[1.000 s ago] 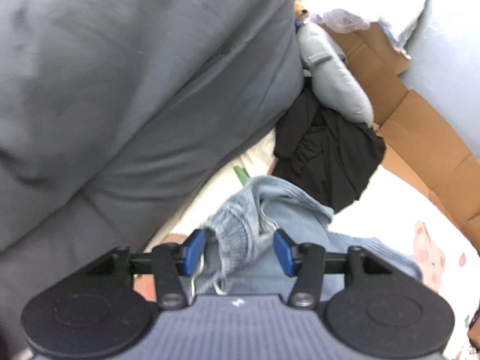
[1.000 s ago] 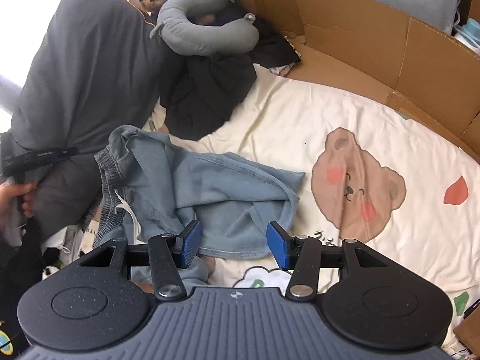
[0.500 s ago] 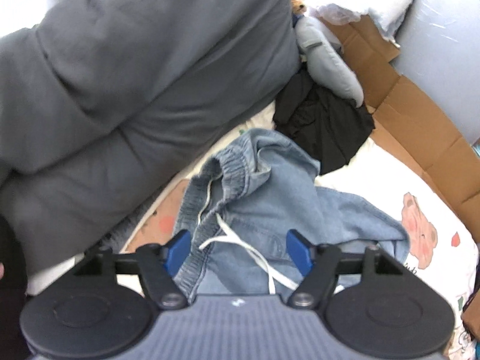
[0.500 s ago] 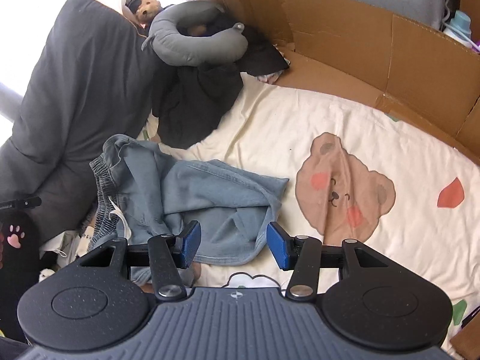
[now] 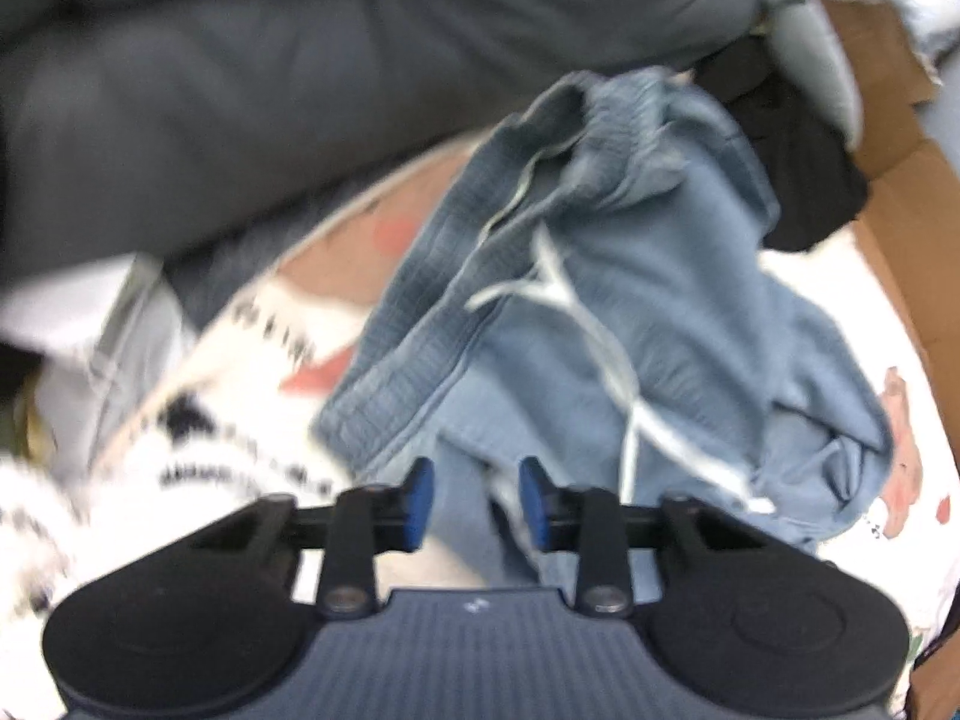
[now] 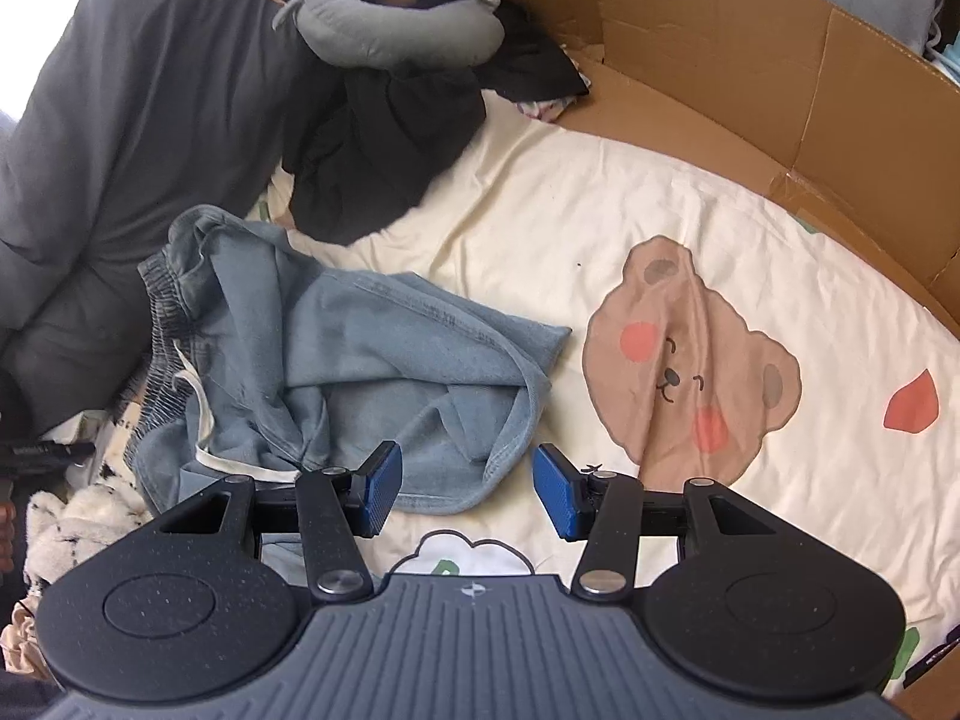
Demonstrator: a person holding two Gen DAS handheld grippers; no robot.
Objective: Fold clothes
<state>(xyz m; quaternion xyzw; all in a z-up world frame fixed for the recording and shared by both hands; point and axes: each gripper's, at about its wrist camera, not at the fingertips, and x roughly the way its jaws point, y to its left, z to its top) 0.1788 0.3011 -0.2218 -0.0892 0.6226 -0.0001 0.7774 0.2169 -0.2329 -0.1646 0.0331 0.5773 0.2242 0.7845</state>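
Observation:
Light blue denim shorts (image 6: 360, 360) with a white drawstring (image 5: 600, 324) lie crumpled on the cream bear-print sheet (image 6: 690, 210). The elastic waistband lies toward the grey duvet and the legs toward the bear print. In the blurred left wrist view, my left gripper (image 5: 475, 501) points down over the near edge of the shorts (image 5: 630, 300). Its jaws are closing with denim in the gap between them, and the pads do not visibly press on it. My right gripper (image 6: 468, 489) hangs open just above the hem of a leg, with nothing gripped.
A dark grey duvet (image 6: 120, 120) bounds the left side. A black garment (image 6: 372, 138) and a grey neck pillow (image 6: 390, 18) lie beyond the shorts. Cardboard sheets (image 6: 750, 78) line the far right edge. A white spotted fleece (image 6: 78, 516) lies at the near left.
My left gripper dropped and swung from the waistband to the shorts' near edge, opening wider and then narrowing. My right gripper sank slightly toward the leg hem, its jaws unchanged.

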